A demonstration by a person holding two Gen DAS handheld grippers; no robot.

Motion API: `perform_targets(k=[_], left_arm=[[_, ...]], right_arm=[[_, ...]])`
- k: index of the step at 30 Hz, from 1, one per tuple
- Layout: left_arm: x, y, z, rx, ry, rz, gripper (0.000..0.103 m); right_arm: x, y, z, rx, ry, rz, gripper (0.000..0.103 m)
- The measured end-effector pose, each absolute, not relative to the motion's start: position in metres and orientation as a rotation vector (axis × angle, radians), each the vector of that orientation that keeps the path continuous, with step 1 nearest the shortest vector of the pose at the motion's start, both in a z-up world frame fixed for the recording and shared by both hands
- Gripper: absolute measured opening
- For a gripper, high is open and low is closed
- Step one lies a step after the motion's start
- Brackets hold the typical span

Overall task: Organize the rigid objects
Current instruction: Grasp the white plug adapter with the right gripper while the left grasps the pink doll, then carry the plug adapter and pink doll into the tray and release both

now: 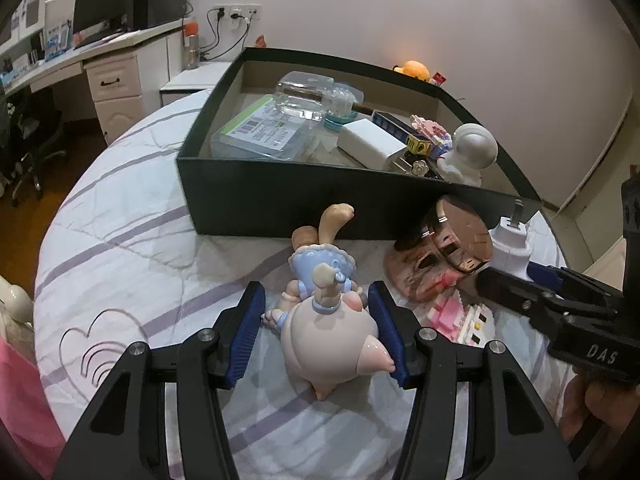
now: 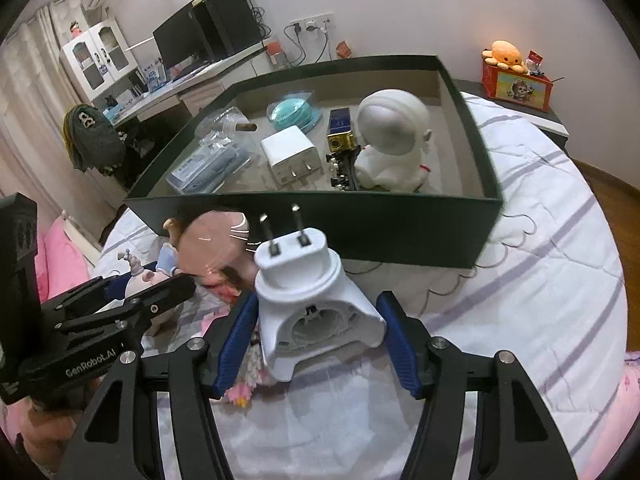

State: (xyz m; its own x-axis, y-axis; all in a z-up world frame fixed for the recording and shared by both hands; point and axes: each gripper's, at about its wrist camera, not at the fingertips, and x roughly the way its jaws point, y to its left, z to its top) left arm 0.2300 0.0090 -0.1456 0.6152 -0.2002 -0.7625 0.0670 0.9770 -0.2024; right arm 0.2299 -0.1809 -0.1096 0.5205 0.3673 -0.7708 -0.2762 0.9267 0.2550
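on the bed point(image 1: 132, 248), just in front of the dark open box point(image 1: 280, 196), the left tongs point(image 1: 318, 332) sit narrowed around a pink doll figure point(image 1: 324, 320) that lies on the striped quilt. the right blue pad touches the figure's rounded pink body, while the left pad stands just beside its small hand, so a firm grip cannot be told. the right tongs point(image 2: 316, 344) are closed in on a white plug adapter point(image 2: 308, 292), both blue pads against its flared base, the two metal prongs pointing toward the box wall. a round rose-coloured mirror point(image 1: 460, 236) leans beside the adapter, between the two tools, with a pink block toy point(image 1: 460, 320) lying below it. inside the box point(image 2: 472, 148) rest a white astronaut figure point(image 2: 394, 140), a white charger point(image 2: 290, 156), a teal round case point(image 2: 294, 112), a clear plastic pack point(image 2: 208, 164) and a small blue and gold box point(image 2: 340, 128).
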Motion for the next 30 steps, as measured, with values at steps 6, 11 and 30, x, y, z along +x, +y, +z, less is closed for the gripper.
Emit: perform_targets(k=[6,11,30], left_arm=[[0.216,0.018,-0.139,-0.170,0.889,-0.134,0.055],[0.206,0.024,-0.126,-0.169,0.859,-0.126,0.055],[0.191,0.020,-0.111,-0.161,0.834,-0.130,0.055]], right_arm=[[0.220,-0.191,-0.098,0.126,0.929,0.381,0.061],[0.214,-0.191,-0.090,0.126,0.914,0.389,0.059],[0.211,-0.187,-0.108,0.150,0.943,0.388,0.055]])
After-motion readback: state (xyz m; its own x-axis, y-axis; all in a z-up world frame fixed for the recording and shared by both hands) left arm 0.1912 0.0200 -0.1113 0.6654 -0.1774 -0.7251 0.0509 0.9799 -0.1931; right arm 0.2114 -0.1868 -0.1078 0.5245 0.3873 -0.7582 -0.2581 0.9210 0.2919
